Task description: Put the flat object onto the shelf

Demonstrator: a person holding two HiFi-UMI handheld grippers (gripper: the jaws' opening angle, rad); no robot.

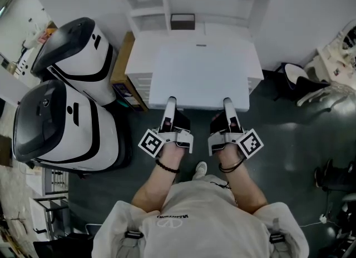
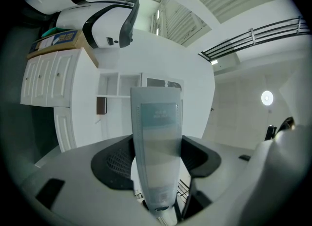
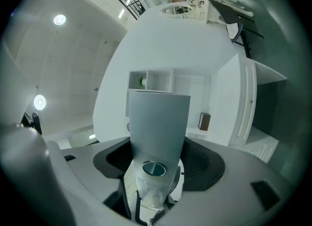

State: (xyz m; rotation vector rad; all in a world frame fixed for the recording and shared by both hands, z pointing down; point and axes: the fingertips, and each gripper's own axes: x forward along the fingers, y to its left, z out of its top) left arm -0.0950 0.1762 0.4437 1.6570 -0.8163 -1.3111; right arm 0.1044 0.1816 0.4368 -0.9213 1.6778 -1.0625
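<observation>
A large white flat board (image 1: 201,76) lies level over the white desk (image 1: 146,48) in front of the white shelf unit (image 1: 192,1). My left gripper (image 1: 170,104) is shut on the board's near edge towards its left. My right gripper (image 1: 228,104) is shut on the same edge towards its right. In the left gripper view the board (image 2: 157,132) rises edge-on from between the jaws of the left gripper (image 2: 157,171). In the right gripper view the board (image 3: 158,118) stands the same way in the right gripper (image 3: 157,164). Whether the board touches the desk, I cannot tell.
A small brown box (image 1: 182,21) sits in the shelf's lower middle bay. Two white-and-black machines (image 1: 75,51) (image 1: 55,126) stand at the left, with a cardboard box (image 1: 123,62) beside the desk. A chair (image 1: 303,84) is at the right on the dark floor.
</observation>
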